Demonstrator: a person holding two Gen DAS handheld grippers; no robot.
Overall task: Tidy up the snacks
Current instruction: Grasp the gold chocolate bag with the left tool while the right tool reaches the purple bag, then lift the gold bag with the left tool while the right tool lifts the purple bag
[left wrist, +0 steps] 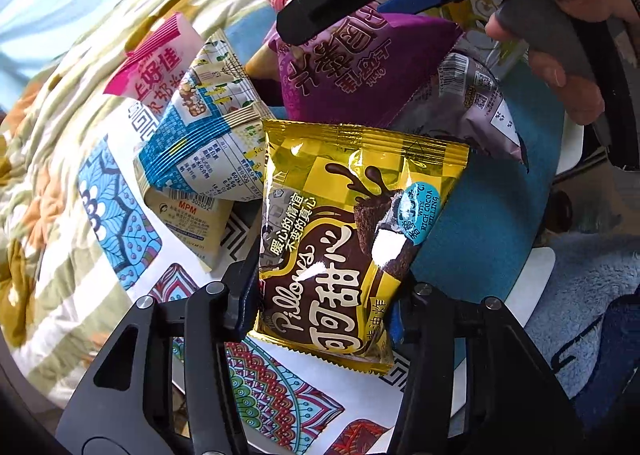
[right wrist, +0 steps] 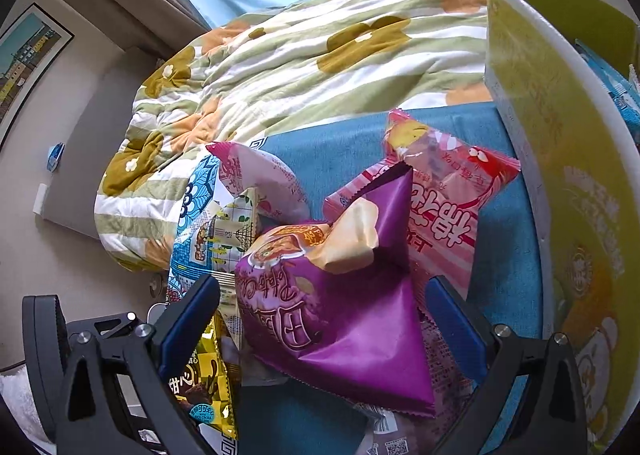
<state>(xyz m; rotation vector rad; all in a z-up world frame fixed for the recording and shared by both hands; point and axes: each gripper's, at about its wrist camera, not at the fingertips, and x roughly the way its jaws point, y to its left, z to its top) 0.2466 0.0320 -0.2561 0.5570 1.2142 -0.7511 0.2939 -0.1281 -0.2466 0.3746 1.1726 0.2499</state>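
The left gripper (left wrist: 326,303) is clamped on the lower part of the gold pack (left wrist: 352,239), one finger on each side edge. The gold pack lies face up at the near edge of the snack pile, partly on a blue mat (left wrist: 480,239) and partly on a patterned cloth (left wrist: 120,215).

The right gripper (right wrist: 324,319) has its jaws apart. They straddle the purple pack (right wrist: 344,307), which sits between the blue pads (right wrist: 188,319). Contact between pads and pack cannot be confirmed. In the left wrist view, the right gripper's black finger (left wrist: 316,11) hangs over the purple pack's upper end, and a hand (left wrist: 560,67) grips the handle at the right.

Pile layout:
- The purple pack lies on top at the centre.
- A pink pack (right wrist: 444,215) lies behind it, partly underneath.
- A blue-and-white pack (left wrist: 200,127) lies left of the gold pack and rests on a cream pack (left wrist: 192,219).
- A pink-and-white pack (left wrist: 156,59) lies further left.
- A grey pack (left wrist: 476,103) lies right of the purple pack.

A yellow box (right wrist: 560,175) stands at the right edge of the mat. A floral quilt (right wrist: 280,67) covers the bed behind the pile.
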